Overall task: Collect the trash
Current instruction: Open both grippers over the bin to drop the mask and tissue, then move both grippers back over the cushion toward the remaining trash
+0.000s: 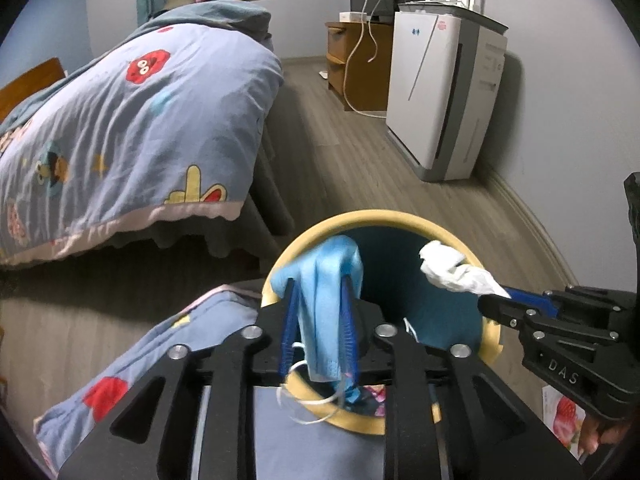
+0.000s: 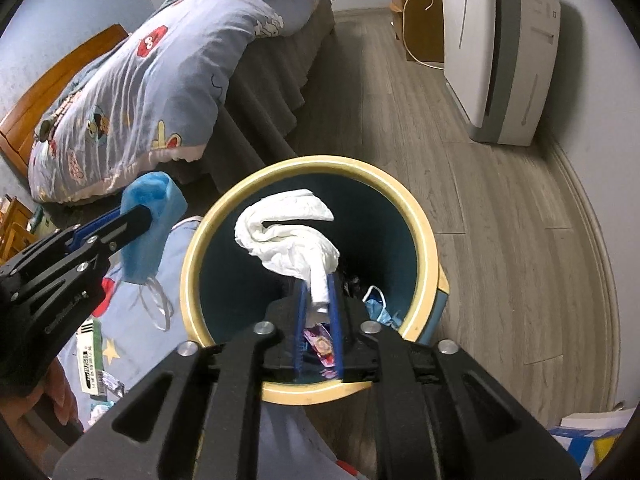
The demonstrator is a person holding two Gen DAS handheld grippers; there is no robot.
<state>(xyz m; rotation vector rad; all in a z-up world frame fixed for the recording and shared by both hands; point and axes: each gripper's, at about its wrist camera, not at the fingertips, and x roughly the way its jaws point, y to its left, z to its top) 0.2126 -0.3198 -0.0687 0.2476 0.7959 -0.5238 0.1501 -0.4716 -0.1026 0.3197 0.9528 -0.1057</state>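
Left tool (image 1: 318,300): jaws narrowly parted, blue face mask (image 1: 320,280) draped between them.
Right tool (image 2: 318,300): jaws narrowly parted, white tissue (image 2: 288,232) between them.
Bin (image 2: 420,220): below both.

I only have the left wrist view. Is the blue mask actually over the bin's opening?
Observer: In the right wrist view the blue mask appears left of the bin rim, above the quilt, not over the opening.
Operator: And the tissue?
Observer: The white tissue hangs over the opening, its twisted end between the right fingers.
Operator: Anything already at the bottom?
Observer: A second blue mask lies down there, towards the right wall.
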